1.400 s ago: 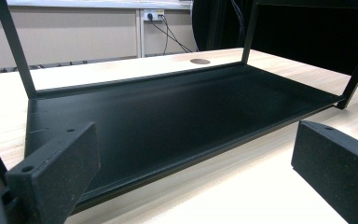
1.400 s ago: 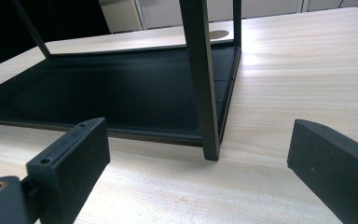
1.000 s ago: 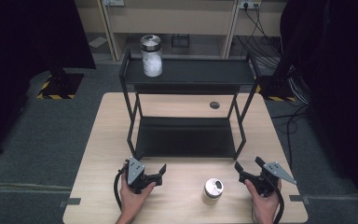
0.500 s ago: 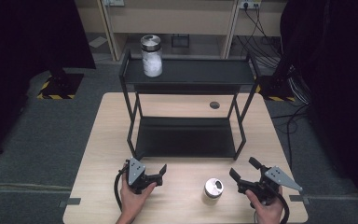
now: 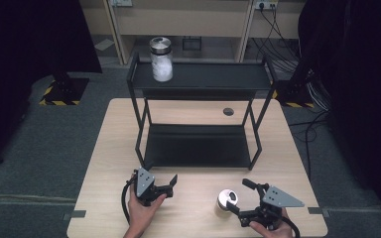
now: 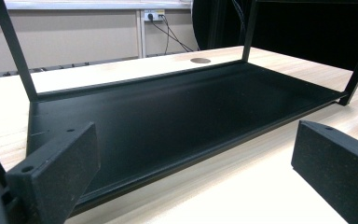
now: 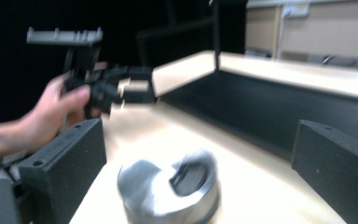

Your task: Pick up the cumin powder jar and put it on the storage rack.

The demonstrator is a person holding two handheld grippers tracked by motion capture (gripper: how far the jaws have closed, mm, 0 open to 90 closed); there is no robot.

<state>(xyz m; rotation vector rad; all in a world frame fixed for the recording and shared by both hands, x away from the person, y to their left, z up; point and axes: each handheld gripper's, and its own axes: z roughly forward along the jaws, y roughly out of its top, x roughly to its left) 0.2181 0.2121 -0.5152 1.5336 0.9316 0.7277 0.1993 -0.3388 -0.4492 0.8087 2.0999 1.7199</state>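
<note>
The right gripper (image 5: 241, 197), fingers spread wide, flanks the short shiny metal can (image 5: 225, 202) on the pale wooden counter (image 5: 193, 218) (presumably to grasp it), while the left gripper (image 5: 171, 182), likewise spread, rests apart facing the black metal shelf rack (image 5: 198, 146).

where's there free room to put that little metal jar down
The rack's lower shelf is bare, as is its top shelf right of the glass jar. Crowded only at the front edge, where the right gripper nears the metal jar.
</note>
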